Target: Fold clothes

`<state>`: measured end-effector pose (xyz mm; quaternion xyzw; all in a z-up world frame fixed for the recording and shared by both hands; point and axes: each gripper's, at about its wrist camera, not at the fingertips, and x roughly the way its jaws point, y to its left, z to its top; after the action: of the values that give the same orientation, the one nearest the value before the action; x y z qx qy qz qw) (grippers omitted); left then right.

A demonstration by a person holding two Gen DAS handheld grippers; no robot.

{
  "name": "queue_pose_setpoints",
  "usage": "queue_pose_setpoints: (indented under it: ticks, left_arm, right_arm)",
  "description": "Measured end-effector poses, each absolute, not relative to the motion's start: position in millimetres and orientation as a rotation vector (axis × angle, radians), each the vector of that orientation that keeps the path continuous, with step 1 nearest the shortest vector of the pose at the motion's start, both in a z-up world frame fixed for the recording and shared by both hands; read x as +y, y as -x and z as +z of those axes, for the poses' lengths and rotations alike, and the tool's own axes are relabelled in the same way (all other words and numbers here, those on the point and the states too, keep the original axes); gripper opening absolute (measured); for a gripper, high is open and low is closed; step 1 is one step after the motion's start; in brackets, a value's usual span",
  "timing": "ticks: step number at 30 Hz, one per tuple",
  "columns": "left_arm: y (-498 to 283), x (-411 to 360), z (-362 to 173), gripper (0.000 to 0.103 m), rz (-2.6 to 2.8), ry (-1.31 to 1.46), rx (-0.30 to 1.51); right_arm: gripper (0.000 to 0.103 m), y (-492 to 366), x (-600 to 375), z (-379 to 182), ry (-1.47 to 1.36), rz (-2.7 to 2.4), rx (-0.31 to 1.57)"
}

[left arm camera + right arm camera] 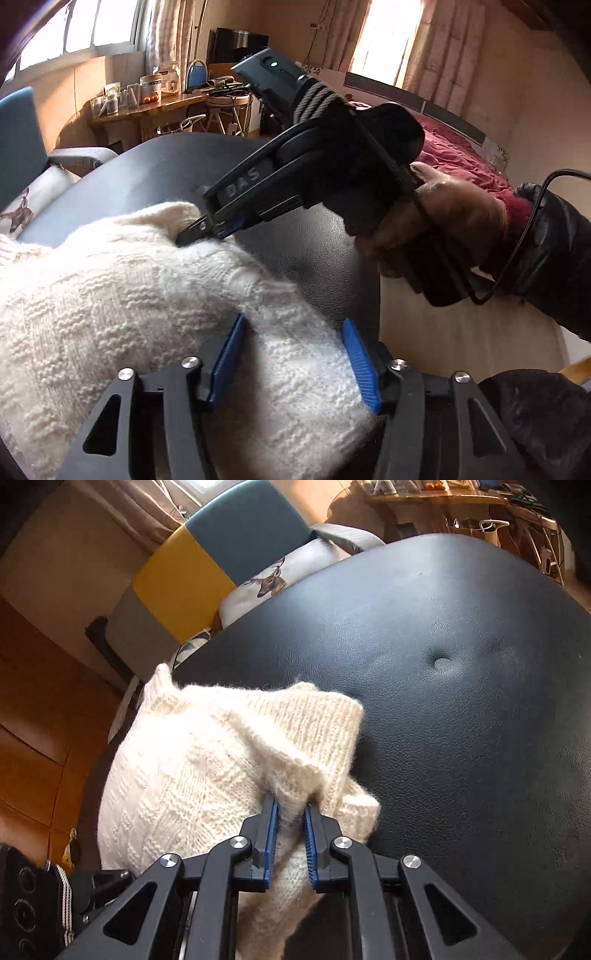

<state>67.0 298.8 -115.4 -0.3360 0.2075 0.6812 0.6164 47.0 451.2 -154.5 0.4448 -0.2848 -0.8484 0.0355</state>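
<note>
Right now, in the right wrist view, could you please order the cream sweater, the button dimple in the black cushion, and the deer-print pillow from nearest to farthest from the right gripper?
1. Cream sweater: pinched in the right gripper.
2. Button dimple: ahead and right, on the black cushion.
3. Deer-print pillow: beyond the cushion's far edge, upper left.

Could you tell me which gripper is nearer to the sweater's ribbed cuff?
Right. The right gripper pinches the sweater just below the ribbed cuff; the left gripper straddles the knit body, open.
</note>
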Motion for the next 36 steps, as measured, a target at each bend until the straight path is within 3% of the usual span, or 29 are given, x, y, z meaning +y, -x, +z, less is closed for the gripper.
queue_pose_setpoints:
  ticks: [3, 7, 12, 17, 24, 28, 34, 36]
  left_arm:
    - [-80.7, 300.9, -113.0, 0.064, 1.592, 0.720, 0.541]
    - [-70.1, 285.7, -96.7, 0.064, 1.589, 0.761, 0.427]
    - [-44.6, 241.1, -65.7, 0.064, 1.655, 0.794, 0.238]
    - [-17.1, 191.7, -50.2, 0.066, 1.812, 0.779, 0.170]
    - [-14.1, 186.9, -110.2, 0.066, 1.875, 0.887, 0.365]
    - [-43.4, 190.9, -126.3, 0.073, 1.915, 0.829, 0.437]
    - [-23.7, 175.8, -117.3, 0.074, 1.873, 0.912, 0.194]
    - [-8.8, 161.7, -104.9, 0.074, 1.858, 0.941, 0.060]
  right_arm:
    - [0.014, -50.6, 456.9, -153.5, -1.332, -2.587, -0.935]
    - [0.022, -53.0, 458.8, -132.5, -1.270, -2.605, -0.931]
    - [0.025, -59.1, 433.6, -81.2, -1.160, -2.697, -0.703]
    - [0.025, -69.2, 379.1, -49.6, -1.117, -2.595, -0.420]
    - [0.020, -75.4, 314.0, -118.6, -1.505, -2.419, -0.014]
    - [0.020, -87.0, 321.4, -136.9, -1.435, -2.467, -0.096]
    - [0.020, -91.8, 330.7, -136.6, -1.376, -2.504, -0.229]
    - [0.022, -92.2, 342.8, -131.3, -1.362, -2.491, -0.363]
